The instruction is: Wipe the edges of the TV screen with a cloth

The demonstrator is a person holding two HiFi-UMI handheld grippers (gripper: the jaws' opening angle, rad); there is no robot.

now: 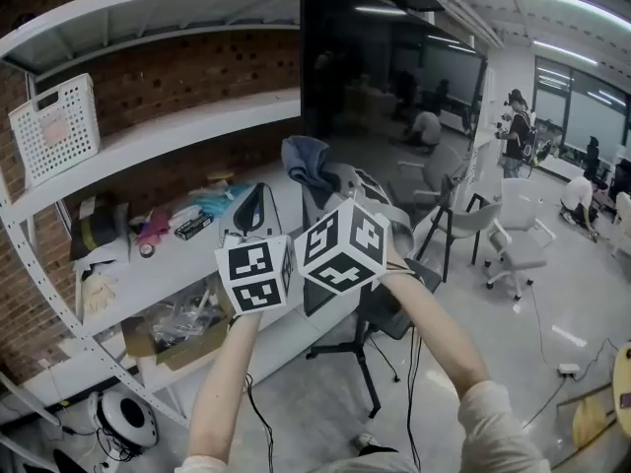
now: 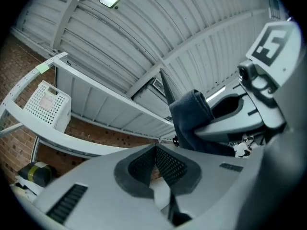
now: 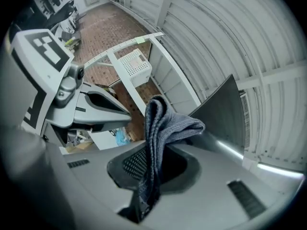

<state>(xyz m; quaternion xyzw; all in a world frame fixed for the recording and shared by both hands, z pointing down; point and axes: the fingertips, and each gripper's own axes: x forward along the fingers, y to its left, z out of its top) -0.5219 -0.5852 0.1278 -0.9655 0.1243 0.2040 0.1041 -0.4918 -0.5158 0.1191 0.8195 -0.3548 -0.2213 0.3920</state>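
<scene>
The blue-grey cloth (image 3: 163, 123) is gripped between the closed jaws of the right gripper (image 3: 152, 166), and its free fold is held up by the lower left edge of the dark TV screen (image 1: 385, 77) (contact cannot be told). That edge runs upright, above and ahead of the jaws, nearer this gripper. The left gripper (image 2: 156, 163) is held just beside, jaws closed on nothing. No brand or writing can be read

L hand-held gripper (image 2: 155, 158) jaws together, R hand-held gripper (image 3: 151, 166) clamps cloth (image 3: 165, 123).
</scene>
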